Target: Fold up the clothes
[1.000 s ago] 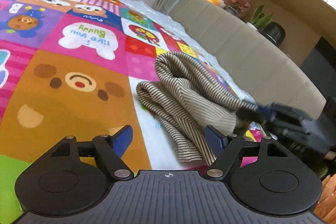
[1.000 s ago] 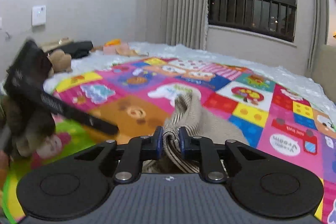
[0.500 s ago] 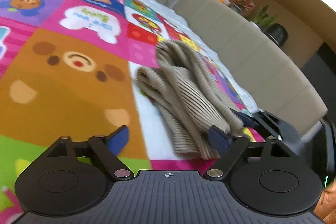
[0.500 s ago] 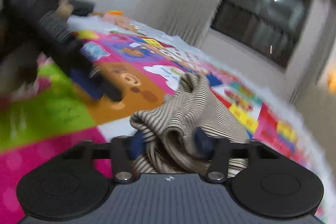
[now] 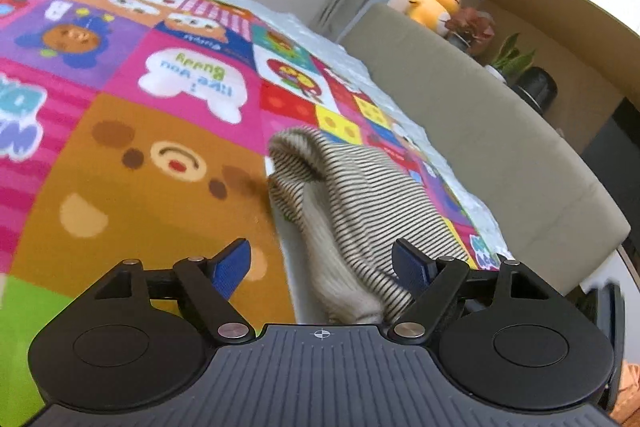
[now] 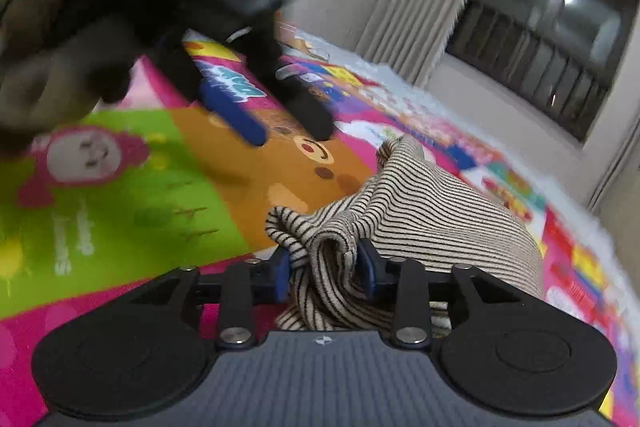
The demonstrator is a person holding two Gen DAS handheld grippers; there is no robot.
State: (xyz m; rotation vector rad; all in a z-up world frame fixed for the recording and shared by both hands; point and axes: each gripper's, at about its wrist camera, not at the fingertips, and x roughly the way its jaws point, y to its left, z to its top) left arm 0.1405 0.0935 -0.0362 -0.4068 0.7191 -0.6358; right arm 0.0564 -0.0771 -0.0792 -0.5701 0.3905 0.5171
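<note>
While the striped shirt (image 6: pixel 420 211) lies bunched on the mat (image 5: pixel 140 211) — folding barely begun — right tongs (image 6: pixel 324 269) are opening around it, seemingly loose; left tongs (image 5: pixel 322 263) gape empty.

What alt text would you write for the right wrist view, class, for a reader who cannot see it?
The right gripper, jaws opening, has a bunched fold of the striped beige garment between its blue pads, above a colourful cartoon play mat. The left gripper, blurred and open, hangs over the mat at upper left; curtains and a dark window lie behind.
</note>
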